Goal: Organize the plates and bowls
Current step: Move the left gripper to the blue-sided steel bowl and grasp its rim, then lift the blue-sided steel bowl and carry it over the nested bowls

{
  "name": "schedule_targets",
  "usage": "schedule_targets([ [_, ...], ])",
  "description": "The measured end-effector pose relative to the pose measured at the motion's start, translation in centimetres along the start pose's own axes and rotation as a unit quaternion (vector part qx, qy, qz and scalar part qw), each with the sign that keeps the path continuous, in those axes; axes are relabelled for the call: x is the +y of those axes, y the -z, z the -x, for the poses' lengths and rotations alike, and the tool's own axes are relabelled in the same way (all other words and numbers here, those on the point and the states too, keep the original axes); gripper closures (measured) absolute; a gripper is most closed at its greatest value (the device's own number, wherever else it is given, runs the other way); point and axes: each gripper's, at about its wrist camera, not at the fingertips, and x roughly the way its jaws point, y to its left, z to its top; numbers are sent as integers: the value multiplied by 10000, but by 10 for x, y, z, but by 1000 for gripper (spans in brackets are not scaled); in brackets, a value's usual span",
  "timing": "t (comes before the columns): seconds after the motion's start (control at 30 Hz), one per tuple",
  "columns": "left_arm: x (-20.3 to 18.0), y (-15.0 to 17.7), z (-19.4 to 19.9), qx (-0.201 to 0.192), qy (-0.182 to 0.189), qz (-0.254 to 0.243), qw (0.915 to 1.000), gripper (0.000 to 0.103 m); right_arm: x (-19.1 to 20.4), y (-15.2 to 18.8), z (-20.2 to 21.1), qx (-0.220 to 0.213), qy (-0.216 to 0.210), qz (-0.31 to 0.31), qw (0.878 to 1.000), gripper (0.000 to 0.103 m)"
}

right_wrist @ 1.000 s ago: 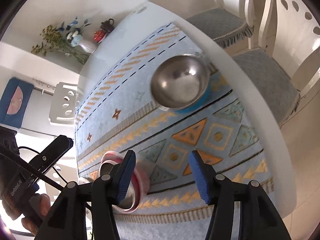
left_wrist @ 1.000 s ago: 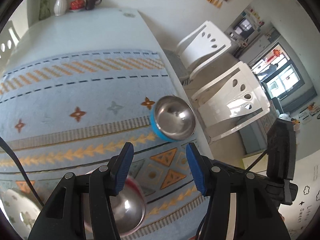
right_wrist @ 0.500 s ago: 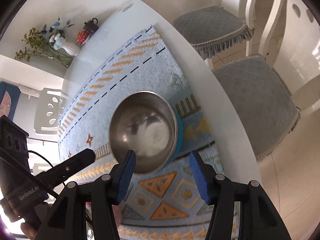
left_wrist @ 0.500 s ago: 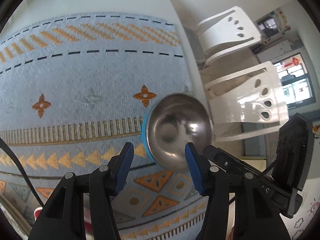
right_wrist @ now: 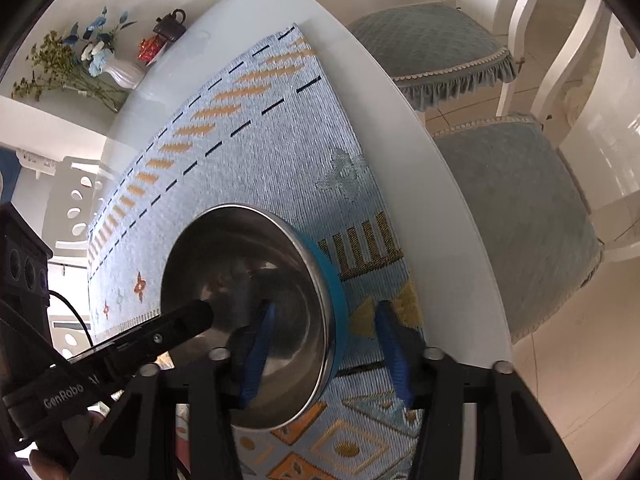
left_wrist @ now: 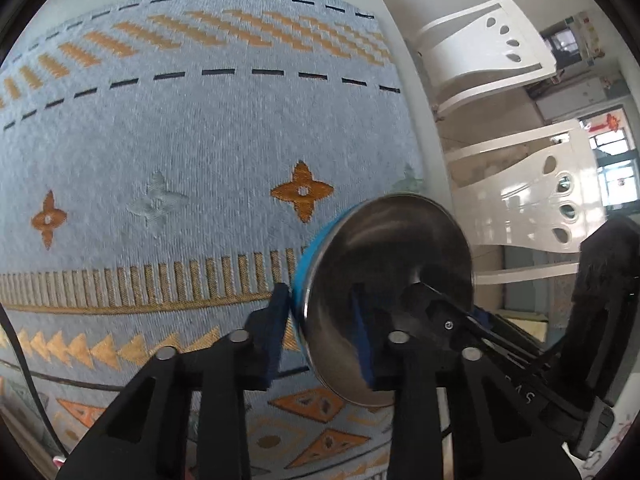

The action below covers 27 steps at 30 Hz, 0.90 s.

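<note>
Both grippers' jaws are closing on the steel bowl (left_wrist: 384, 300)'s opposite rims on the desk (right_wrist: 448, 208); stacking not yet done.

White table (right_wrist: 448, 208) carries a patterned blue mat (left_wrist: 200, 140) (vase (right_wrist: 120, 72) at the far end).

A blue patterned mat (left_wrist: 208, 152) covers the white desk (right_wrist: 452, 216) — two cushioned chairs (right_wrist: 516, 200) beside it, vase (right_wrist: 120, 72) and teapot (right_wrist: 170, 26) far back.
</note>
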Motion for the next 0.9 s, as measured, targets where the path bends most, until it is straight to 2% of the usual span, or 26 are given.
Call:
schedule_targets([
  [0.03, 0, 0, -1, -1, -43, -26, 10000, 81, 0, 0, -2, 5, -2, 23, 10000, 65],
  [0.1, 0, 1, -1, -11, -72, -62, 10000, 84, 2, 0, -4, -4, 0, 82, 10000, 76],
  [0.3, -8, 6, 10, -205, -236, -409, 9987, 84, 9, 3, -3, -62, 125, 229, 9996, 77],
  [0.43, -7, 12, 29, -330, -144, -402, 9985, 84, 22, 5, 11, -233, 194, 445, 9986, 76],
  [0.53, -4, 23, 56, -552, -45, -315, 9980, 84, 28, 7, 23, -316, 104, 458, 9984, 76],
  [0.63, 0, 38, 92, -957, 1, -287, 9950, 84, 42, 12, 44, -409, -113, 489, 9979, 76],
  [0.9, 26, 89, 180, -1802, 195, 32, 9834, 84, 106, 47, 96, -851, -491, 1051, 9896, 76],
])
